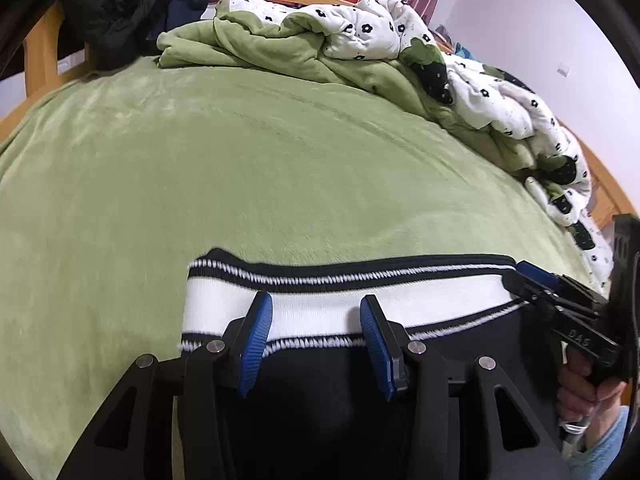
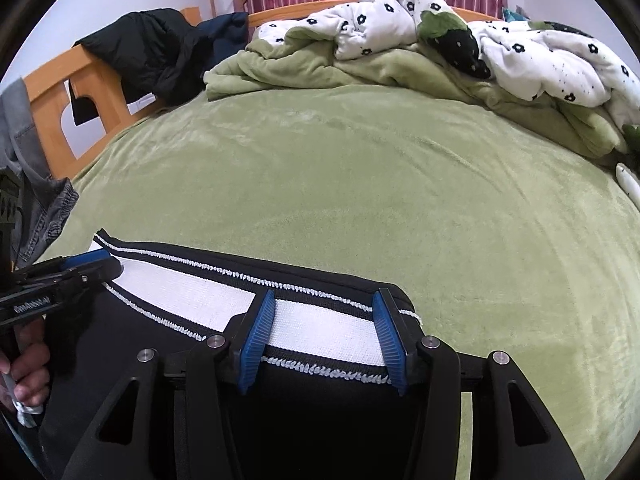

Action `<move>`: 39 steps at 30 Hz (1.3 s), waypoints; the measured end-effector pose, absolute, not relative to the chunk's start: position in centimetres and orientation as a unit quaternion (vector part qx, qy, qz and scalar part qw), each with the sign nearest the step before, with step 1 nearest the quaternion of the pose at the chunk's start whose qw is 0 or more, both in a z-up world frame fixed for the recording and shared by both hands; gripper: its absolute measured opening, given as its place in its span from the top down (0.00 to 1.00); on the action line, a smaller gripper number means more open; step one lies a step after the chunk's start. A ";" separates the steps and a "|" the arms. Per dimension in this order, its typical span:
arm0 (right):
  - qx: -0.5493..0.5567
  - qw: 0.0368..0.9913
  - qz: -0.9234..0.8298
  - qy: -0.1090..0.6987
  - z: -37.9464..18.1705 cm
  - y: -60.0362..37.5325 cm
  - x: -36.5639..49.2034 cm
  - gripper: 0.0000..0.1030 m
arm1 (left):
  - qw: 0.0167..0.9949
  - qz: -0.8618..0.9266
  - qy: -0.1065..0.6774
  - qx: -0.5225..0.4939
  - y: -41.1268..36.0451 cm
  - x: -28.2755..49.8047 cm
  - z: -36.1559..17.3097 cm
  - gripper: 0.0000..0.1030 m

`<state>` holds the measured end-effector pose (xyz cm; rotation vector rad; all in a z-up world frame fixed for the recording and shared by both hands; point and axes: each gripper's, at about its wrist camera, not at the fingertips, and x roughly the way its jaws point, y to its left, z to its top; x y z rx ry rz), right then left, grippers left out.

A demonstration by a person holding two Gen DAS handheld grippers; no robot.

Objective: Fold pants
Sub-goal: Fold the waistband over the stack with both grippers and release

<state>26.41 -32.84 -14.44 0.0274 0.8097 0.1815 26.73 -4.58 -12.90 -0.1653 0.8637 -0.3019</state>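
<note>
Black pants point(image 1: 320, 392) lie at the near edge of the green bed cover point(image 1: 240, 160), white waistband point(image 1: 320, 308) outermost. Left gripper point(image 1: 316, 336) and right gripper point(image 2: 324, 336) stand wide apart over the waistband, gripping nothing. Beyond the waistband the cover lies open up to the rumpled quilt point(image 2: 440, 40).

pants point(image 1: 320, 392) black, white-striped waistband | blanket point(image 1: 240, 168) green | fingers point(image 1: 256, 344) blue

Soft, even daylight fills the room, shadows faint on the green bedspread point(image 1: 280, 160), everything sharp centrally, though fisheye bending and dark vignetting crowd the edges.
</note>
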 end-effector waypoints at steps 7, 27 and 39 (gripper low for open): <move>0.032 0.918 0.093 0.383 -13.4 -33.9 20.1 0.51 | 0.904 -0.148 0.401 -0.024 -5.3 20.9 -11.6 0.51; 0.053 0.904 0.078 0.417 -16.0 -35.4 4.4 0.50 | 0.912 -0.174 0.366 0.061 -2.4 0.7 -13.9 0.47; 0.060 0.904 0.075 0.416 -16.1 -35.4 4.8 0.50 | 0.920 -0.053 0.387 0.034 -0.6 1.5 -16.6 0.87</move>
